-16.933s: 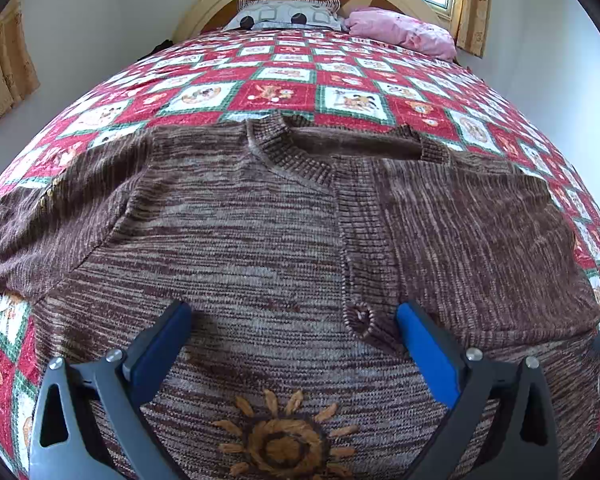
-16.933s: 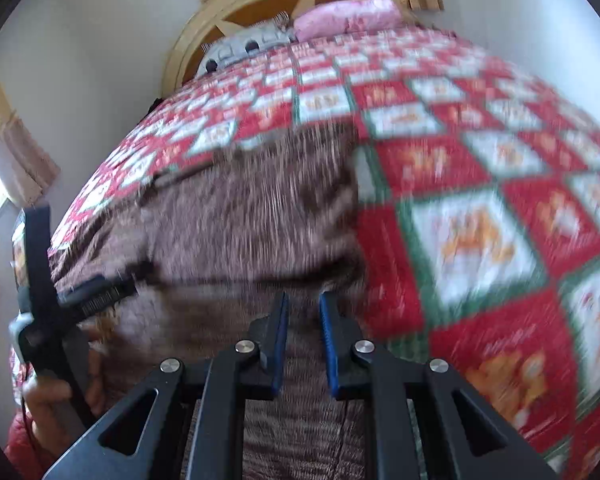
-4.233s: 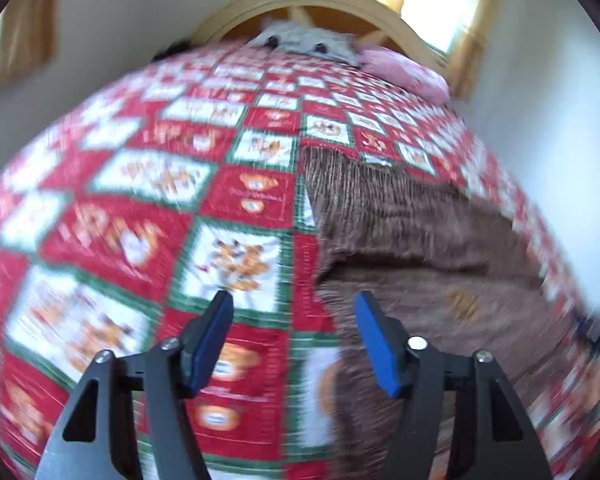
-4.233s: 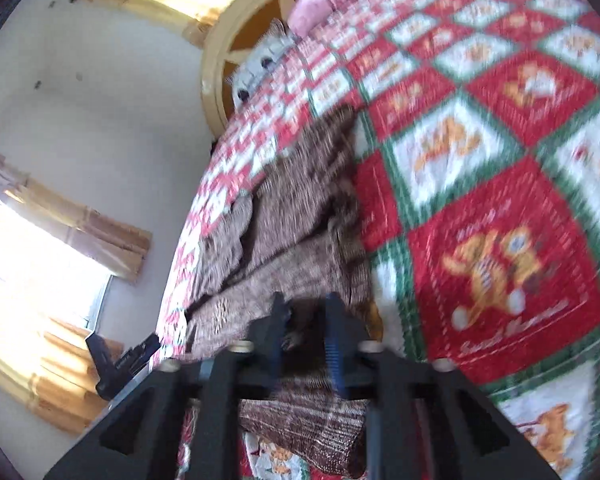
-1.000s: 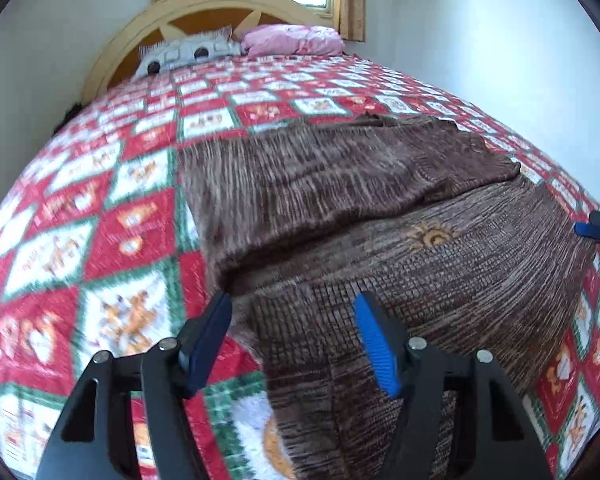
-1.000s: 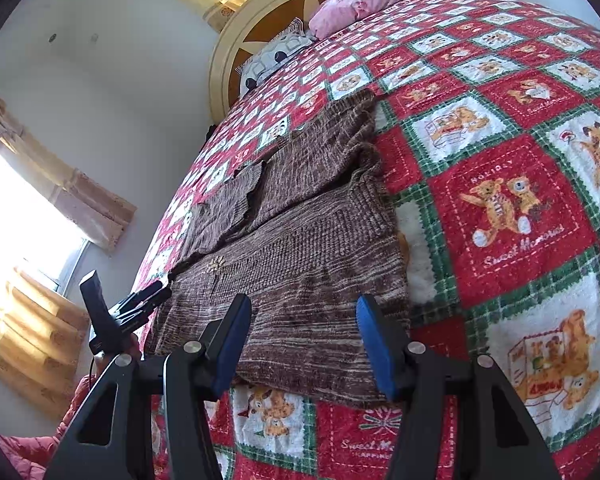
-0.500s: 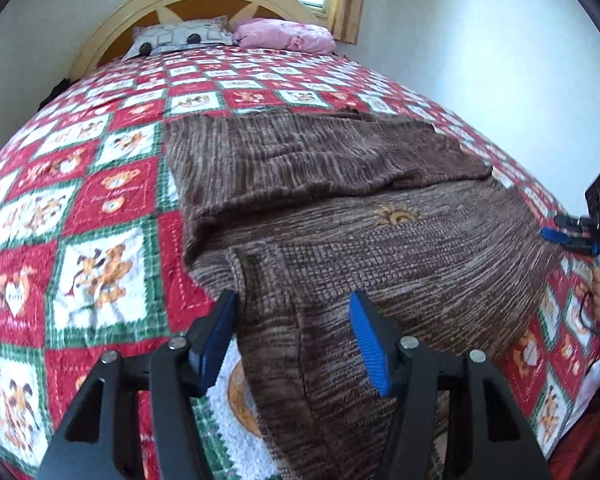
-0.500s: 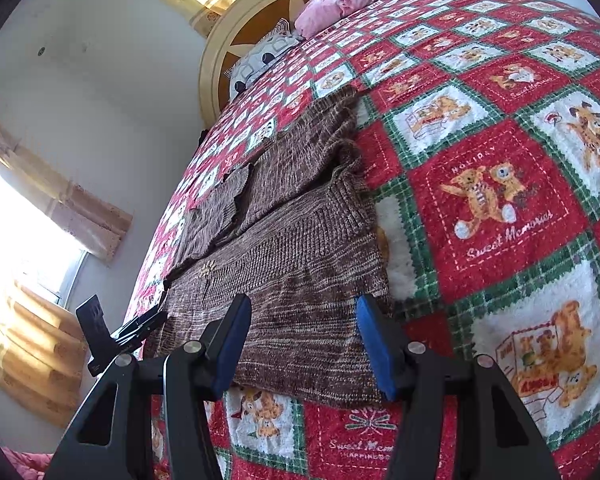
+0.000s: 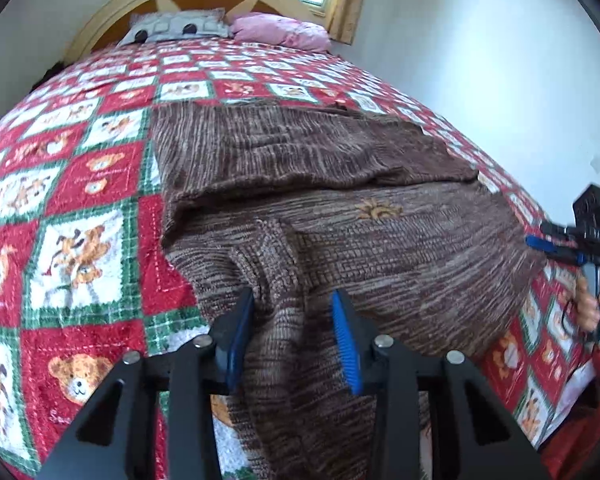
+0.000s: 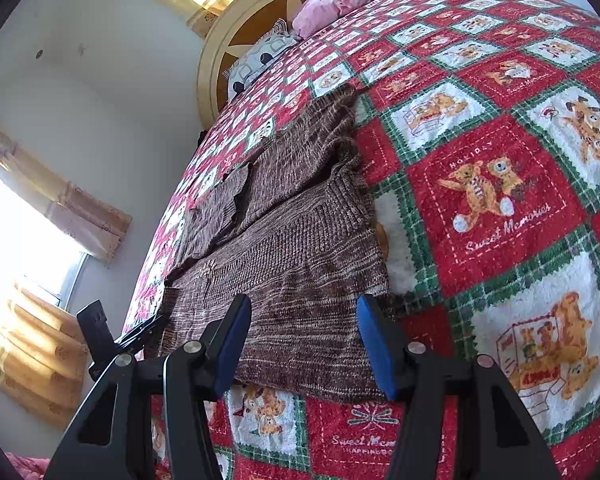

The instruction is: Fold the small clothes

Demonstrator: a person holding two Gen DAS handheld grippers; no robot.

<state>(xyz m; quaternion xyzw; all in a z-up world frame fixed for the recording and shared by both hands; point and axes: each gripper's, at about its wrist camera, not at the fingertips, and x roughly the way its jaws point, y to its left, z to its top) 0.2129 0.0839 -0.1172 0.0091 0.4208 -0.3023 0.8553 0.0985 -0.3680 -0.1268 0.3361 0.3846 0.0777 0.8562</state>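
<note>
Two grippers hover over a brown sweater point(image 9: 340, 184) on the quilted bed point(image 9: 80, 184). Left gripper point(image 9: 294, 332), lower centre: jaws have just been closing, knit bunched between them, not clamped. Right gripper point(image 10: 300, 344): jaws half open above the hem, holding nothing.

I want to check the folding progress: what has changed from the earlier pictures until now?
The brown knitted cardigan, first spread open with sleeves out, now has its sleeves folded in across the body. The left gripper has just been closing, with the cardigan's bunched edge between its jaws. The right gripper, pinching the knit earlier, now stands open at the other edge. The red teddy-bear quilt and pink pillow are unchanged.
</note>
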